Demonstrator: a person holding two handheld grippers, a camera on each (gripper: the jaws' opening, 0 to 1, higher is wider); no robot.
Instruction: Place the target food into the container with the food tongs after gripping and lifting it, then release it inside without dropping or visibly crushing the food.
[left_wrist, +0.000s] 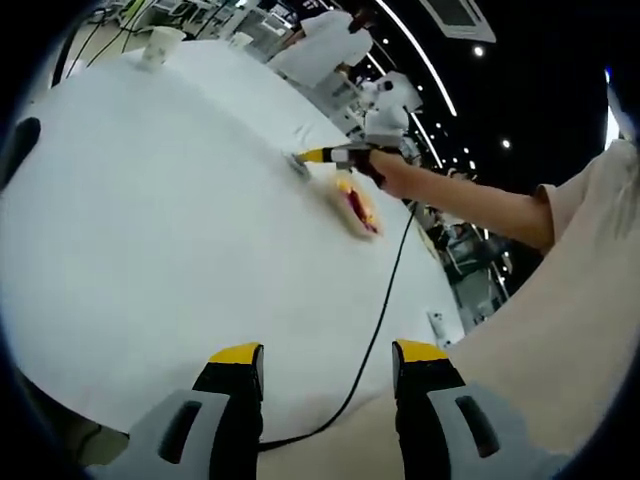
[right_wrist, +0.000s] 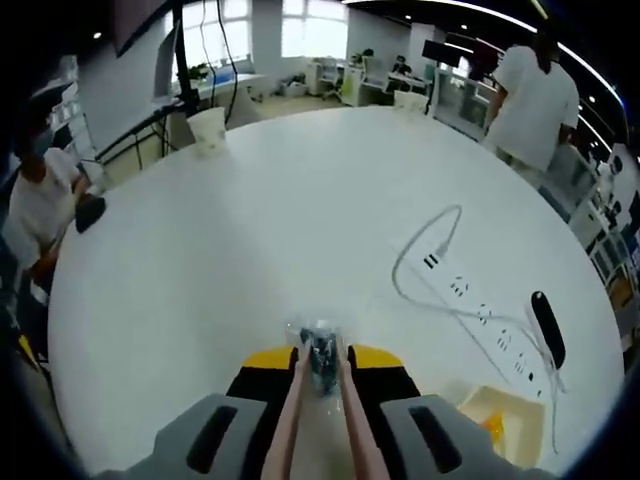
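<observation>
In the left gripper view the left gripper (left_wrist: 328, 368) hangs over the near edge of the white table (left_wrist: 150, 220), its yellow-tipped jaws apart with nothing between them, a black cable (left_wrist: 385, 290) running across the cloth just ahead. Further out, the right gripper (left_wrist: 318, 155) comes in from the right on the person's bare forearm (left_wrist: 450, 195), and right beside it lies the container (left_wrist: 358, 205), a pale tray with red and yellow food showing in it. Over in the right gripper view, the right gripper's jaws clamp the food tongs (right_wrist: 322, 400), the two pinkish arms drawn narrow, close together, with a small dark crinkly thing in clear wrap (right_wrist: 320, 352) at their tips; what it is cannot be told. The container's pale corner (right_wrist: 500, 415) sits low right, beside a white power strip (right_wrist: 470, 295). A paper cup (right_wrist: 207, 128) stands far across the table.
</observation>
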